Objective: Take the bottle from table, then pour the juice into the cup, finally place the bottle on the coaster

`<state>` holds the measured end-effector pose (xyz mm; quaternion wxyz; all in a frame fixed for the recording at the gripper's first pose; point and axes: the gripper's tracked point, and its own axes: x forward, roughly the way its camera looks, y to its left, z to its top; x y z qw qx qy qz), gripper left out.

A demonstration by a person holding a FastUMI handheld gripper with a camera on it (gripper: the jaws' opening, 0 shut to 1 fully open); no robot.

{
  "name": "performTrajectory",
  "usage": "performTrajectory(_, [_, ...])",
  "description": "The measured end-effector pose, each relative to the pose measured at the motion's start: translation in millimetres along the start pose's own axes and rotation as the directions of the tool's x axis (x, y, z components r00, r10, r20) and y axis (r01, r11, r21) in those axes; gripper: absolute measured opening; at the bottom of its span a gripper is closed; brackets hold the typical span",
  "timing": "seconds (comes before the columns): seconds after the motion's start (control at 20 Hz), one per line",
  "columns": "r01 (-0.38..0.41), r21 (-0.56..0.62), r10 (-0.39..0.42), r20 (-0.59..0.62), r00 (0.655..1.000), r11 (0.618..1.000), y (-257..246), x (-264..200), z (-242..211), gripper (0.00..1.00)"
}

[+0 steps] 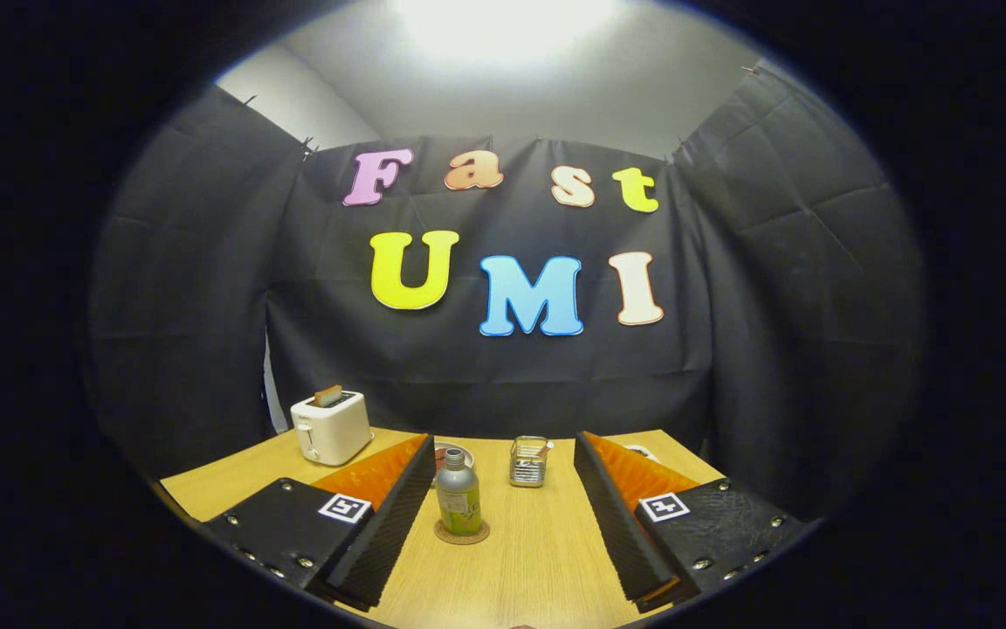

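A small silver bottle (458, 500) with a green label stands upright on a round brown coaster (463, 534) on the wooden table (520, 559). It is between my two fingers, close to the left one, and neither finger touches it. My gripper (503, 450) is open wide with nothing held. A clear glass cup (528, 461) stands farther back, beyond the bottle and slightly to its right, about level with my fingertips.
A white toaster (331, 427) with a slice sticking out sits at the back left of the table. A small round dish (455, 453) lies just behind the bottle. The black cloth wall closes the table's far side.
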<state>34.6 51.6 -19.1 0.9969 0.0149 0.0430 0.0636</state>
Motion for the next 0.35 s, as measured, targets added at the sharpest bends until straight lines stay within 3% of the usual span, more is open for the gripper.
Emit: performTrajectory(0.35, [-0.011, 0.004, 0.011, -0.007, 1.000, 1.000, -1.5, -2.2, -1.6, 0.96])
